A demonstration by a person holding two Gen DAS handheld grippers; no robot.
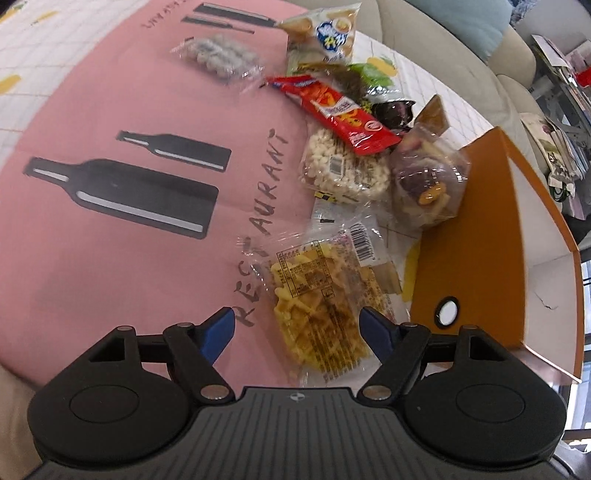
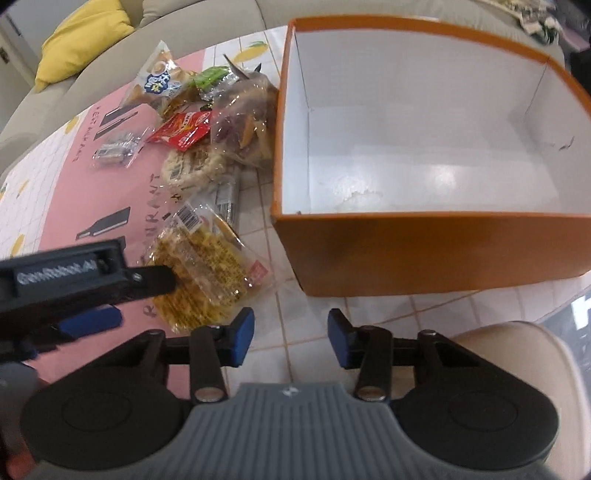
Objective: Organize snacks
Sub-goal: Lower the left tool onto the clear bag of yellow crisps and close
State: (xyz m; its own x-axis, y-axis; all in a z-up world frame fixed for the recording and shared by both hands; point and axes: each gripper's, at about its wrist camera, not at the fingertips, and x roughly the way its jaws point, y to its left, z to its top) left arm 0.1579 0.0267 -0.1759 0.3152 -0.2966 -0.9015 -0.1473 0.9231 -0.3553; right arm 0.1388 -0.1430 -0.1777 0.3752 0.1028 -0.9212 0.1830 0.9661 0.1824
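Left gripper [image 1: 297, 328]: fingers [image 1: 218, 332] spread wide, pointed steeply down, straddling the near end of the yellow pack [image 1: 317, 295]; pads apart from the wrapper, nothing gripped. Right gripper [image 2: 291, 338]: fingers [image 2: 242, 338] part open with a narrow gap, over bare tiled surface [image 2: 303, 325], nothing between them. Yellow pack: clear wrapper with yellow sticks, flat on the surface at the edge of the pink mat [image 1: 110, 251], just beside the box [image 2: 424, 251]; seen in the right wrist view under the left gripper's black finger arm. Box: orange outside, white inside, open top, no snacks inside; standing on the surface to the right of the snack pile. Snack pile beyond the yellow pack: round rice cake [image 1: 343, 170], red pack [image 1: 343, 114] lying partly on the rice cake, clear bag of mixed chips [image 1: 428, 184] touching the box wall, dark wrapper [image 1: 395, 112], green pack [image 1: 369, 74], white-and-blue bag [image 1: 328, 33] at the far end. Small clear pack of grey pieces [image 1: 218, 55] set apart on the mat, left of the pile. Beige sofa [image 2: 207, 14] with yellow cushion [image 2: 85, 37] behind the surface.
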